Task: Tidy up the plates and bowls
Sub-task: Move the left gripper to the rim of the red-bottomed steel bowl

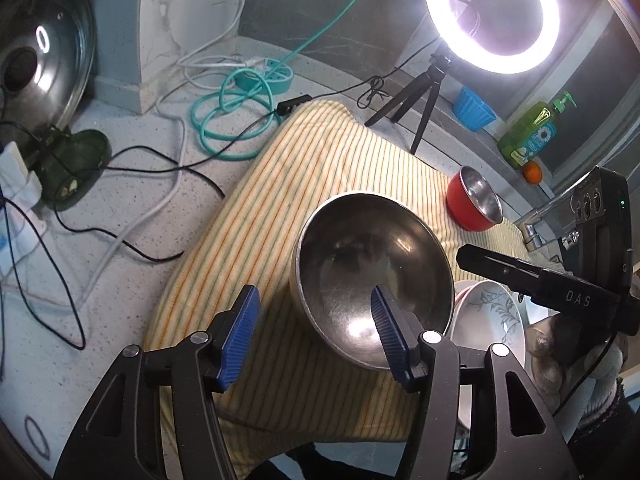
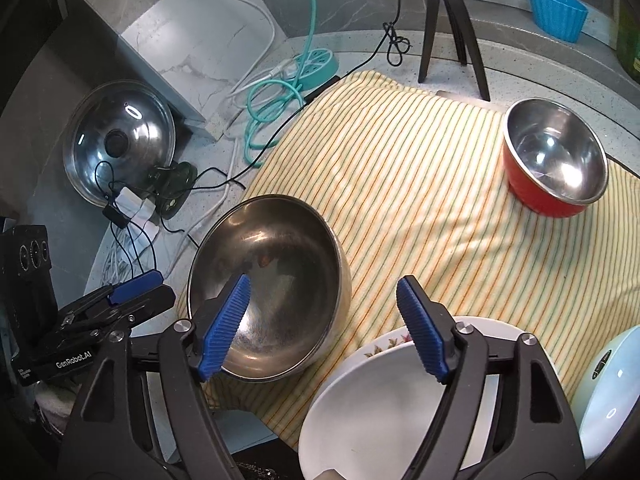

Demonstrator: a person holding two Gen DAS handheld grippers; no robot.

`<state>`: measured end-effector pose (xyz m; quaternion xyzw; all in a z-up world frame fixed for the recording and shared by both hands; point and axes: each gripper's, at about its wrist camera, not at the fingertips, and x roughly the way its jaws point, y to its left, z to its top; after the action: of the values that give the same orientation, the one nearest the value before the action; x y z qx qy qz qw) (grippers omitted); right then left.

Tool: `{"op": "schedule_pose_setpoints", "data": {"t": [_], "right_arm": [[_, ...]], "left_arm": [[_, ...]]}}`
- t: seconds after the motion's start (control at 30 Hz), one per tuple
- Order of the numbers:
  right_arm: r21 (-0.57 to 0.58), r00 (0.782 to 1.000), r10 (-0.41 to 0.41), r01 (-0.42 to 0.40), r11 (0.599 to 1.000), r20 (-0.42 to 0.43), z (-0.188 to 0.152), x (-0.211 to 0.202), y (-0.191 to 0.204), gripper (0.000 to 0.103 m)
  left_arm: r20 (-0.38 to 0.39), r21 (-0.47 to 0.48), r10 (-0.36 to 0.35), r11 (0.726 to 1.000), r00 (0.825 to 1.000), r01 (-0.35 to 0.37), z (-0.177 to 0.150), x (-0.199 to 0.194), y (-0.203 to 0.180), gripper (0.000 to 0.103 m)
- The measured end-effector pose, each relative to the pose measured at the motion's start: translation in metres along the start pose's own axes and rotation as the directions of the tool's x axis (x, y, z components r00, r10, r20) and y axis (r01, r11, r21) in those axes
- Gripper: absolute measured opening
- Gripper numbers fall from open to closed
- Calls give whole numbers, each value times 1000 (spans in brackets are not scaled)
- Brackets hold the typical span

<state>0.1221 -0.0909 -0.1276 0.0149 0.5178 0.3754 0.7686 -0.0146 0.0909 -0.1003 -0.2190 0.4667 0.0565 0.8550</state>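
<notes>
A large steel bowl (image 1: 372, 276) (image 2: 268, 280) sits upright on a yellow striped cloth (image 1: 320, 168) (image 2: 420, 200). My left gripper (image 1: 314, 296) is open and straddles the bowl's left rim, one blue pad inside and one outside, neither pressing. My right gripper (image 2: 323, 282) is open too and straddles the opposite rim the same way. A red bowl with a steel inside (image 1: 476, 200) (image 2: 556, 160) stands further back on the cloth. Beside the steel bowl lies a white dish (image 2: 380, 400) on a flowered plate (image 2: 384, 344). A leaf-patterned white dish (image 1: 492, 312) shows there in the left wrist view.
A pale blue dish (image 2: 612, 380) lies at the right edge. A pot lid (image 2: 120, 144) leans on the wall at the left, with tangled cables (image 1: 120, 200) and a teal power strip (image 1: 264, 76). A ring light's tripod (image 1: 416, 100), blue cup (image 1: 474, 108) and green soap bottle (image 1: 532, 132) stand behind the cloth.
</notes>
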Motion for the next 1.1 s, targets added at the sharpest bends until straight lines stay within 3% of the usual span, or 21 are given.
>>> {"op": "schedule_pose_setpoints", "data": {"t": [0.43,0.67,0.9,1.1], "right_arm": [[76,992,-58,50,996,110,-12,-58,-33,85],[194,975,-141,106,975,174,-22,-97,-76,84],[304,958,-186,114,946,219,-20,-121,-116,84],[356,957,-175,85,931,229,-8,-122,-140,84]], "left_arm": [[36,43,-45,998,998,44,13,-9,-19,60],[31,76,-102,992,994,100,27,-3,-37,60],[4,153,-167,975,986,164,47,13,-70,60],[-46,206,-232,949,972,237,73,37,-106,60]]}}
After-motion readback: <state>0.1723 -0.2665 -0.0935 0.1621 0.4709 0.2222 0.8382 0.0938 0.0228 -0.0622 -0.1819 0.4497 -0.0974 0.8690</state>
